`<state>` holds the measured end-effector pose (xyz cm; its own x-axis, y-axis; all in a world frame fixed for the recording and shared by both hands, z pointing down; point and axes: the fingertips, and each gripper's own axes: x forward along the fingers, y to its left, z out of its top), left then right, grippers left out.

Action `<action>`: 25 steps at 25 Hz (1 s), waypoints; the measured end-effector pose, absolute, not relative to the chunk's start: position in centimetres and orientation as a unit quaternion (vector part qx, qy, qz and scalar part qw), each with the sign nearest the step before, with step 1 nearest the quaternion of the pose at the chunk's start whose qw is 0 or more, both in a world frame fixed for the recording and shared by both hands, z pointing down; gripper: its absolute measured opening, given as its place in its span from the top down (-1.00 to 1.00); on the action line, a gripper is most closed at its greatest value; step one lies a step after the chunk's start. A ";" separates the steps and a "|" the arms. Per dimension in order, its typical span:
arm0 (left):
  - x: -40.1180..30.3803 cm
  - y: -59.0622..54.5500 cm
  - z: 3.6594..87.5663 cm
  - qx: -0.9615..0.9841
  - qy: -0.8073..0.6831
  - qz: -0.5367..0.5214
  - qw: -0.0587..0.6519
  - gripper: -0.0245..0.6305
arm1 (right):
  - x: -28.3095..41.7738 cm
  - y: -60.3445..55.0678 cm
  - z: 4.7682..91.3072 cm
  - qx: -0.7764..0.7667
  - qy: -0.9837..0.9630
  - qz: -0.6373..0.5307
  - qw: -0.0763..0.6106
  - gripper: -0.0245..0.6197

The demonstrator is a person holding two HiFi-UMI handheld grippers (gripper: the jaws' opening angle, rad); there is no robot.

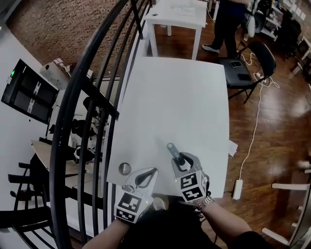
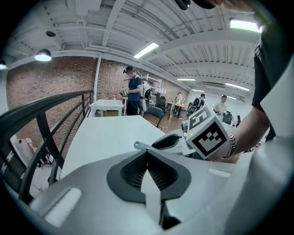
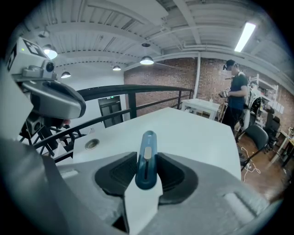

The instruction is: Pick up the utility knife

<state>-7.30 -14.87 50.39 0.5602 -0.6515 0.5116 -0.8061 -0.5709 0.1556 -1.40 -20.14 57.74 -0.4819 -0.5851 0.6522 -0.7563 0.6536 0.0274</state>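
Observation:
The utility knife (image 3: 146, 160) is blue with a pale slider. It stands clamped between the dark pads of my right gripper (image 3: 146, 173), its rounded end poking out past the fingertips. In the head view the right gripper (image 1: 180, 158) hangs above the near end of the white table (image 1: 175, 97), with the knife (image 1: 171, 149) sticking forward and clear of the tabletop. My left gripper (image 1: 151, 171) is just to its left, jaws together and empty. The left gripper view shows its own pads (image 2: 148, 155) meeting, with the knife's tip (image 2: 140, 146) ahead to the right.
A round metal grommet (image 1: 125, 168) sits in the table's near left corner. A black railing (image 1: 97, 102) runs along the table's left side. A folding chair (image 1: 245, 65) stands at the far right, with a second white table (image 1: 177, 14) and a standing person (image 1: 228, 24) beyond. A power strip (image 1: 238, 187) lies on the wooden floor.

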 end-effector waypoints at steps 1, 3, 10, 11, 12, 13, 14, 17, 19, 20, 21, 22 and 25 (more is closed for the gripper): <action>-7.3 -14.3 49.9 0.866 -0.420 0.198 0.187 0.88 | -1.4 -19.6 56.9 0.401 -0.850 0.129 0.317 0.52; -7.4 -13.0 48.9 0.872 -0.414 0.187 0.184 0.87 | -1.3 -18.3 55.3 0.413 -0.848 0.122 0.308 0.52; -8.1 -9.0 46.2 0.887 -0.408 0.150 0.156 0.88 | -1.3 -13.3 50.8 0.450 -0.843 0.099 0.279 0.52; -8.1 -8.4 45.8 0.889 -0.407 0.145 0.152 0.87 | -1.2 -12.5 50.1 0.455 -0.841 0.096 0.276 0.52; -8.1 -7.9 45.4 0.891 -0.405 0.140 0.149 0.87 | -1.0 -11.8 49.5 0.461 -0.839 0.092 0.273 0.52; -8.0 -7.3 45.1 0.893 -0.404 0.135 0.146 0.87 | -0.7 -11.2 48.9 0.466 -0.838 0.089 0.270 0.52; -8.0 -6.9 44.8 0.895 -0.402 0.131 0.143 0.87 | -0.5 -10.6 48.3 0.472 -0.836 0.085 0.266 0.52; -7.8 -5.4 44.2 0.899 -0.398 0.122 0.138 0.87 | 0.0 -9.2 46.8 0.484 -0.833 0.078 0.255 0.52; -7.6 -4.3 44.1 0.900 -0.396 0.119 0.138 0.87 | 0.1 -8.2 46.1 0.489 -0.832 0.074 0.250 0.52; -7.6 -3.9 44.0 0.901 -0.395 0.118 0.139 0.87 | 0.2 -7.8 45.8 0.491 -0.832 0.073 0.248 0.52; -7.5 -3.6 43.8 0.901 -0.394 0.117 0.139 0.87 | 0.3 -7.4 45.4 0.492 -0.832 0.071 0.245 0.52; -7.5 -3.4 43.6 0.901 -0.395 0.115 0.138 0.88 | 0.4 -7.1 45.0 0.493 -0.832 0.070 0.243 0.52; -6.9 -3.1 42.6 0.901 -0.398 0.110 0.132 0.87 | 1.0 -6.3 43.7 0.493 -0.836 0.064 0.235 0.52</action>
<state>-6.95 -3.11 42.57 0.6586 -0.6891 0.3023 -0.7468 -0.6479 0.1500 0.99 -6.34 43.71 -0.4044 -0.7936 0.4547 -0.8532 0.5064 0.1249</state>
